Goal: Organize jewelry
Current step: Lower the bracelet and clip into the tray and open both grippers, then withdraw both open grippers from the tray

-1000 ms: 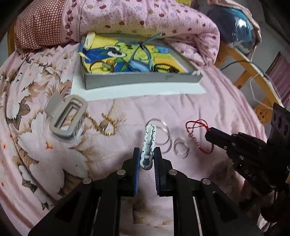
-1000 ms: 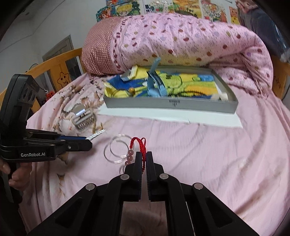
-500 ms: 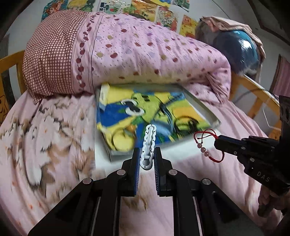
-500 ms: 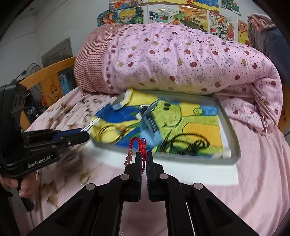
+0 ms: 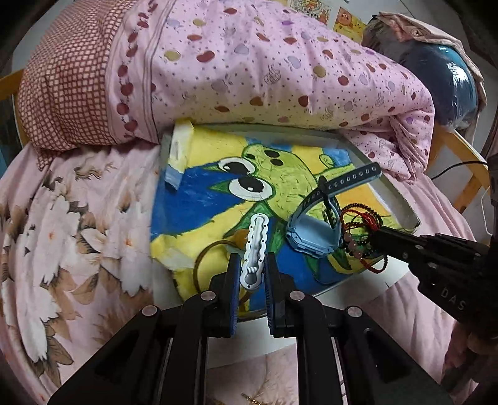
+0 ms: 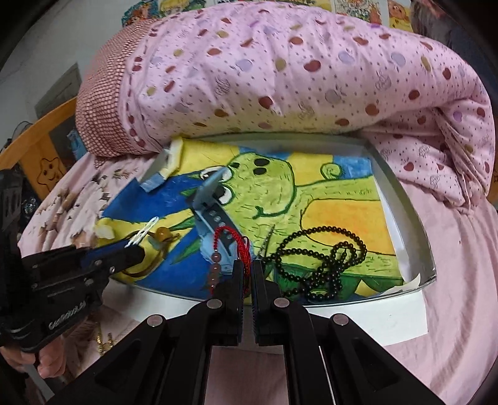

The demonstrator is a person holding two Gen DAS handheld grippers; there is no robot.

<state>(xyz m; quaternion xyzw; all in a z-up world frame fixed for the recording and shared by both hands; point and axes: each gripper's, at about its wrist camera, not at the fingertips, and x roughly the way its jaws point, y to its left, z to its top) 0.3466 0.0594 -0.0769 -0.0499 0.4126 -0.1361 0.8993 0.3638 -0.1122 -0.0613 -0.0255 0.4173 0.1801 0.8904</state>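
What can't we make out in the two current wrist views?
- Amber ring, left wrist view: its near side is hidden behind the left gripper and the white hair clip it holds.
- Gold chain, left wrist view: cut off by the bottom edge.
- Blue watch, right wrist view: its face is hidden behind the red bracelet held in the right gripper.
- Tray: far rim tucked under the quilt.

Setting: a home bedroom, probably a child's. Evidence: bed (image 6: 451, 249) with pink floral sheet (image 5: 62, 224); rolled pink quilt (image 6: 295, 71) with dotted fruit print and checked red end, lying across the bed; orange wooden bed rail (image 6: 34, 146) with a painted star face; cartoon pictures (image 6: 180, 4) stuck on the wall behind; shallow grey tray (image 6: 401, 199) lined with a cartoon frog drawing on the bedding.
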